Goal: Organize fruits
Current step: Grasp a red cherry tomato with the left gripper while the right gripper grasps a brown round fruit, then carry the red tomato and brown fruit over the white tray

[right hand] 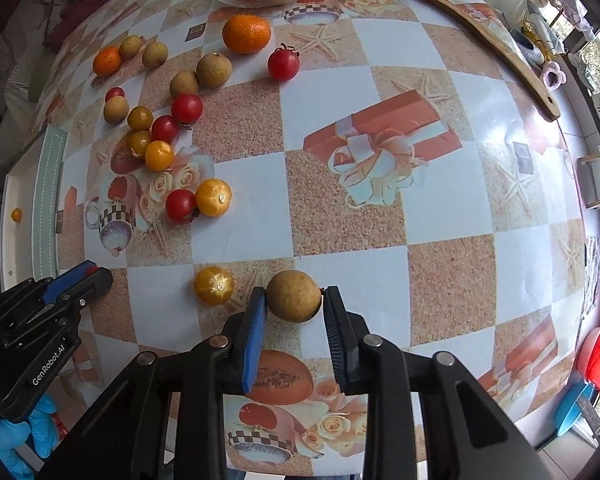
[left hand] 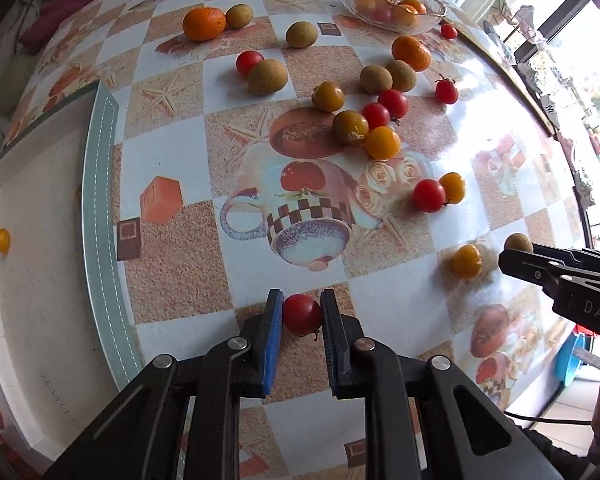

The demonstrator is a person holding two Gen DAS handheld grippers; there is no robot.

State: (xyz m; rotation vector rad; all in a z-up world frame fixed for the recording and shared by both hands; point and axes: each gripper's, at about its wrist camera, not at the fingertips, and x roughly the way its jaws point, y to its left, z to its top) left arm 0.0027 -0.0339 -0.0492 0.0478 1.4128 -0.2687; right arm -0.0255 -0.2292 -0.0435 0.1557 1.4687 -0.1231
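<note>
Clamping a red tomato (left hand: 301, 314), left tongs (left hand: 300, 312); right tongs (right hand: 294, 300) seemingly pinch a longan (right hand: 294, 296).

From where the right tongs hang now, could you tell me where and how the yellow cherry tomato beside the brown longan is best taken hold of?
Grip the yellow cherry tomato across its widest middle, coming straight down from above. It is round and lies stem scar up on the flat tablecloth, so the sides give the only even hold. Close along the line away from the longan, which lies close beside it in the right tongs.
</note>
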